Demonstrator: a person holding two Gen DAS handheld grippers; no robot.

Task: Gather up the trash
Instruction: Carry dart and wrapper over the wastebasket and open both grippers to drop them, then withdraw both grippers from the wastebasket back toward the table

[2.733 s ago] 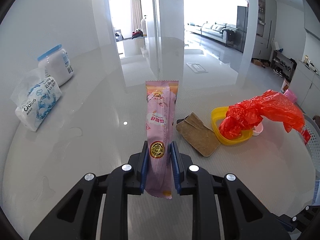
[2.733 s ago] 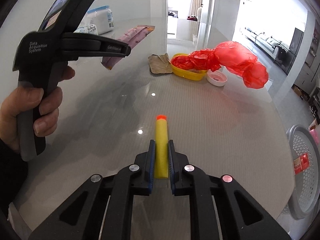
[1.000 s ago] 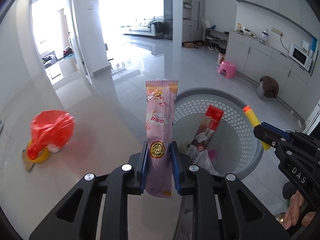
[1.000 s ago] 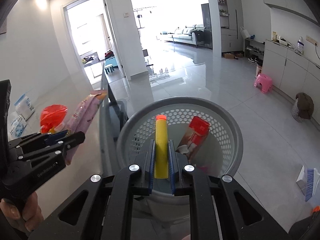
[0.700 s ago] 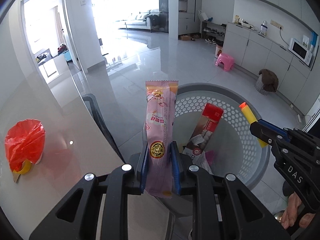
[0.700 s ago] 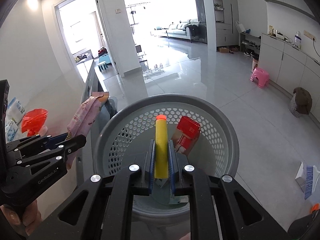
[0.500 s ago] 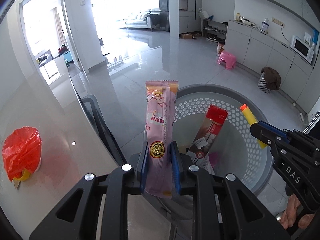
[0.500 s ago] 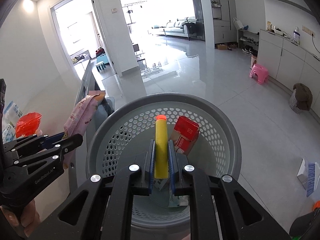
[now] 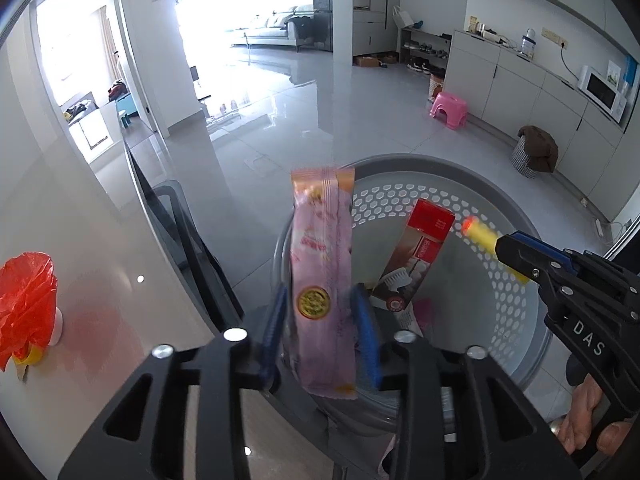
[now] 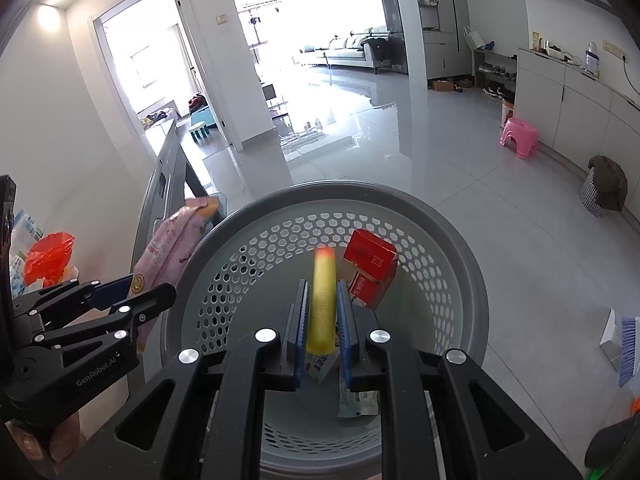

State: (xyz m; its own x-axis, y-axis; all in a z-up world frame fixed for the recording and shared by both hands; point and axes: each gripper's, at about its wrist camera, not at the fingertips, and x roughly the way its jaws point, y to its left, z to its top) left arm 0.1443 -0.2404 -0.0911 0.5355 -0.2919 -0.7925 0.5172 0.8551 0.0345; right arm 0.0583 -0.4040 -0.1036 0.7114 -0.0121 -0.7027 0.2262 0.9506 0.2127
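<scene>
My left gripper (image 9: 320,304) hangs over the near rim of the grey perforated trash basket (image 9: 496,184); its jaws have parted and the pink snack wrapper (image 9: 322,256) stands loose and blurred between them. My right gripper (image 10: 323,296) is over the basket (image 10: 448,240) with its jaws slightly apart around a blurred yellow foam dart with an orange tip (image 10: 322,300). The dart (image 9: 480,234) also shows in the left wrist view, in the right gripper (image 9: 516,258). A red and white box (image 10: 372,268) lies in the basket.
The glossy table edge (image 9: 168,240) runs along the left of the basket. A red plastic bag (image 9: 24,300) lies on the table over a yellow bowl. A pink stool (image 10: 519,136), a brown-topped bin (image 10: 604,190) and a brush (image 10: 628,352) stand on the tiled floor.
Both grippers swung from the table to above the basket. In the last half second the left jaws opened off the wrapper, and the right jaws eased apart around the dart.
</scene>
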